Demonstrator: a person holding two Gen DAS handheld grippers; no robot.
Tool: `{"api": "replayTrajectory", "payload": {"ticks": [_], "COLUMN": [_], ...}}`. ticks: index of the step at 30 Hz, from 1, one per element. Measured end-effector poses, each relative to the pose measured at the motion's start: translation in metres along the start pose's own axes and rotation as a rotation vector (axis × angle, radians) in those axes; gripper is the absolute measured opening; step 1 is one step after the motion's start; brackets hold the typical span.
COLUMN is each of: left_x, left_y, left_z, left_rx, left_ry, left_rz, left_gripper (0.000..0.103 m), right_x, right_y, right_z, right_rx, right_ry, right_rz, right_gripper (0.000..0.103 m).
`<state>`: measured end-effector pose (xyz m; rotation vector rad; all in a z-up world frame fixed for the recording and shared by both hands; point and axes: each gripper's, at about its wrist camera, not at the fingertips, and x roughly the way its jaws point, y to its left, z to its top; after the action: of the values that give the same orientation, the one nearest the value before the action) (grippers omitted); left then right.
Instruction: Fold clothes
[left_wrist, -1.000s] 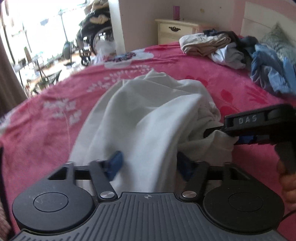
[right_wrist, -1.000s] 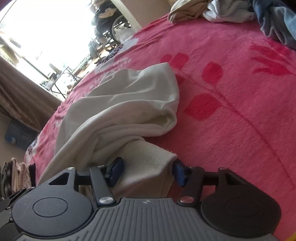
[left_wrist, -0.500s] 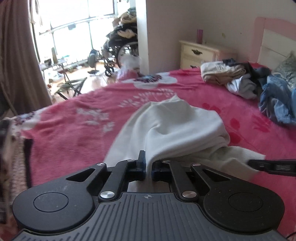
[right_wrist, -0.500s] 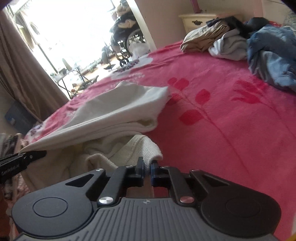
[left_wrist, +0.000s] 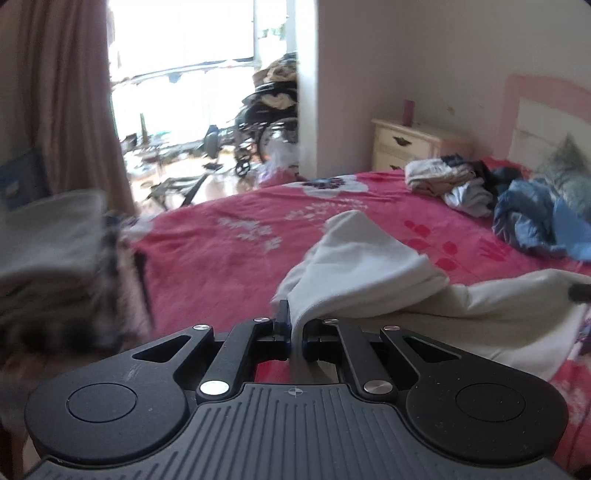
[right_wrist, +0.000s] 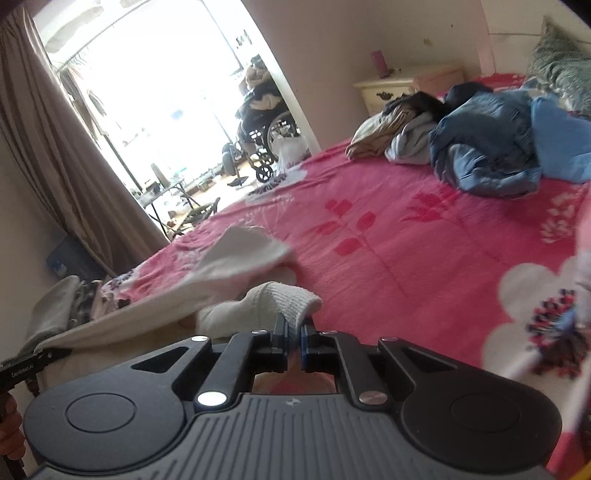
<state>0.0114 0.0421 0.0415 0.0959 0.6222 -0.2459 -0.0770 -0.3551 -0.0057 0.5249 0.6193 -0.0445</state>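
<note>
A white garment (left_wrist: 362, 254) lies stretched over the red flowered bedspread (left_wrist: 221, 258). My left gripper (left_wrist: 294, 328) is shut on one edge of it, and cloth rises from between the blue pads. My right gripper (right_wrist: 293, 332) is shut on the ribbed cuff or hem of the white garment (right_wrist: 284, 299). The tip of the right gripper (left_wrist: 580, 291) shows at the right edge of the left wrist view. In the right wrist view the left gripper (right_wrist: 29, 365) shows at the far left, with cloth stretched to it.
A heap of unfolded clothes (left_wrist: 517, 199) (right_wrist: 472, 147) lies near the headboard and pillow (right_wrist: 561, 70). A stack of folded clothes (left_wrist: 55, 254) sits at the left bed edge. Beyond stand a nightstand (left_wrist: 410, 147), a curtain (left_wrist: 62, 103) and a wheelchair (right_wrist: 262, 129).
Both grippers went from open around the cloth to shut on it. They have since pulled back and apart, lifting and stretching the garment between them.
</note>
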Motion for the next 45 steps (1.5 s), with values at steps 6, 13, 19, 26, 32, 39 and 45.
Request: {"api": "replayTrajectory", "payload": {"ticks": [6,13,19,26,32,39,45], "left_x": [-0.031,-0.017,-0.002,0.075,0.155,0.116,0.052], "left_y": [0.034,0.039,0.008,-0.078,-0.124,-0.051,0.036], "left_z": [-0.043,-0.092,-0.055,-0.037,-0.035,-0.029,-0.037], "left_rx": [-0.104,-0.035,0.083,0.282,0.334,0.096,-0.021], "left_ry": [0.146,0.334,0.169,0.122,0.201,0.092,0.065], "left_rz": [0.034,-0.001,-0.081,-0.199,-0.127,-0.123,0.043], "left_gripper": [0.004,0.022,0.065,0.067,0.008,0.000,0.000], "right_x": [-0.034,-0.010,-0.038,-0.002,0.035,0.055,0.073], "right_y": [-0.007,-0.002,0.008,0.010,0.021,0.015,0.015], "right_z": [-0.030,-0.066,-0.038,-0.030,-0.043,-0.044,-0.039], "right_rx": [0.088,-0.015,-0.060,0.078,0.099,0.069,0.066], "right_ry": [0.133,0.366,0.221,0.176,0.205,0.261,0.273], "right_rz": [0.068,-0.014,-0.052,-0.003,-0.024,-0.082,-0.096], "right_gripper": [0.007,0.016,0.056,0.056,0.056,0.056,0.056]}}
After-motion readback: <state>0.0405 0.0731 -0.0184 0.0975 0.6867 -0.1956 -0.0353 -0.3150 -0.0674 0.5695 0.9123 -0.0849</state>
